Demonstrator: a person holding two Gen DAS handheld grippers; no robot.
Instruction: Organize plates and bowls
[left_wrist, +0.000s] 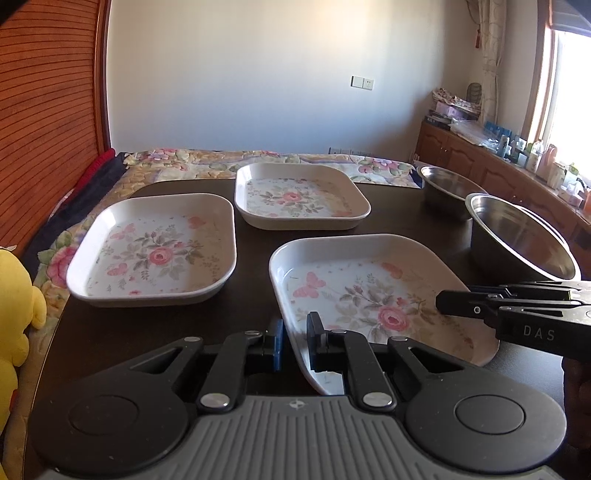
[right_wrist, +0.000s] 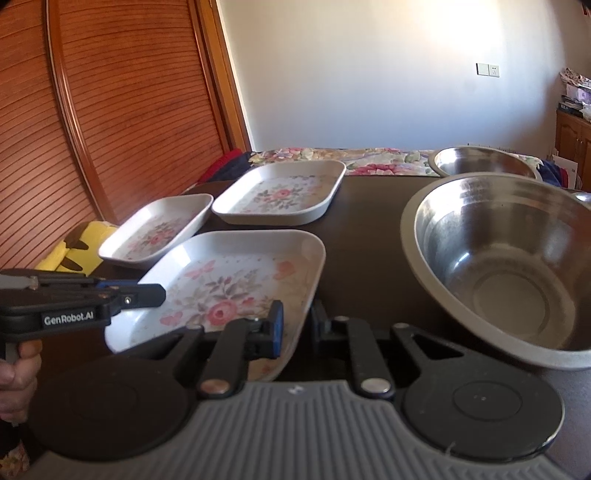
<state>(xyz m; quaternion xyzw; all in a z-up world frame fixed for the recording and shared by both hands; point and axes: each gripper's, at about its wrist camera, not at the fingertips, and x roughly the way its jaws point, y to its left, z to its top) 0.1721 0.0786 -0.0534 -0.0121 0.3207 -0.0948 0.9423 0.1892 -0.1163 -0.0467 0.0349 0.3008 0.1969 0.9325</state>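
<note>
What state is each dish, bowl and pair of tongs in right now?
Near floral plate: empty, its edges between both tongs' fingers.
Left floral plate: empty, flat on table.
Far floral plate: empty, flat.
Near steel bowl: empty, upright.
Far steel bowl: empty, upright.
Left tongs: straddling plate's rim.
Right tongs: straddling plate's rim.

Only two bits readable: "DAS" on the black plastic right gripper (left_wrist: 439, 303), and "GenRobot.AI" on the black plastic left gripper (right_wrist: 162, 293).
</note>
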